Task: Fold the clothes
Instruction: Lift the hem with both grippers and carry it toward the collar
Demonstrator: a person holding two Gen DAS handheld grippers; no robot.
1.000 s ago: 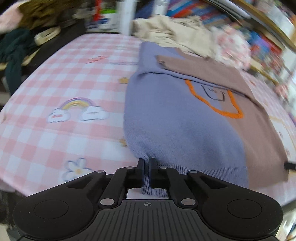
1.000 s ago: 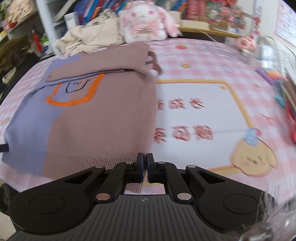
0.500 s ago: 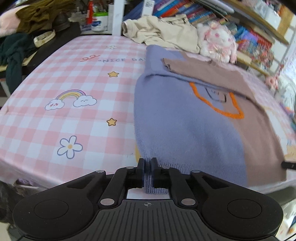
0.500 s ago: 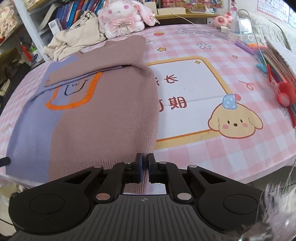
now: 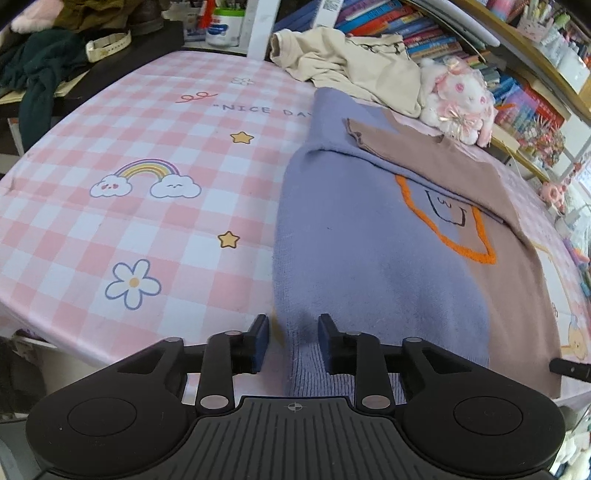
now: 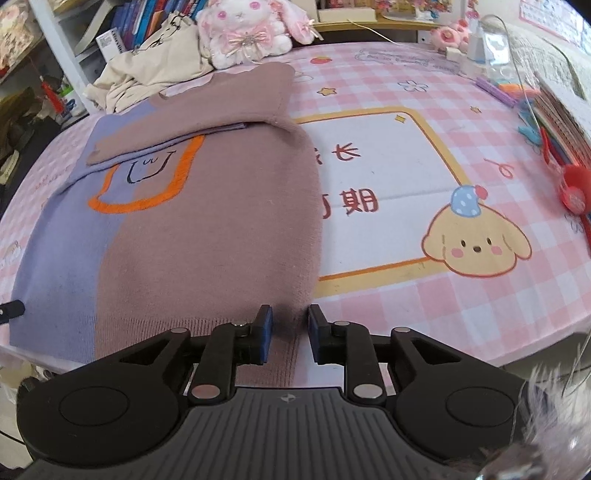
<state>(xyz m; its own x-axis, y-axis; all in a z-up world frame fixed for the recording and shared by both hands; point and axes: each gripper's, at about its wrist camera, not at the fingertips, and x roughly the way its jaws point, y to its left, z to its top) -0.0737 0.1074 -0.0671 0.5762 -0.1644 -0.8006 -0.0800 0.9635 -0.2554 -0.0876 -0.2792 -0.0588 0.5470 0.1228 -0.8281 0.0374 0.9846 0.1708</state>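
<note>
Sweater: a two-tone sweater (image 5: 373, 258), lilac on one half and mauve-brown on the other, lies flat on the pink checked worktop (image 5: 155, 218), its ribbed hem at the near edge.
Done so far: both sleeves look folded in across the chest, the brown one lying on top; the body is smoothed out lengthwise.
Left to do: judging by the full-length body, the hem-to-collar fold is not yet made, and the cream garment (image 5: 347, 62) heaped at the far edge appears unfolded.
Left gripper (image 5: 292, 338): fingers moderately apart, straddling the lilac hem corner without clamping it.
Right gripper (image 6: 290, 330): fingers moderately apart over the brown hem corner, holding nothing.
Only in left view: the rainbow, flower and "NICE DAY" prints beside the sweater, and dark clothes (image 5: 40, 70) piled off the worktop's far-left side.
Only in right view: the puppy print (image 6: 476, 242) and framed lettering, plus red and blue clutter at the right edge.
Both views: the plush rabbit (image 6: 245, 31) behind the collar.
</note>
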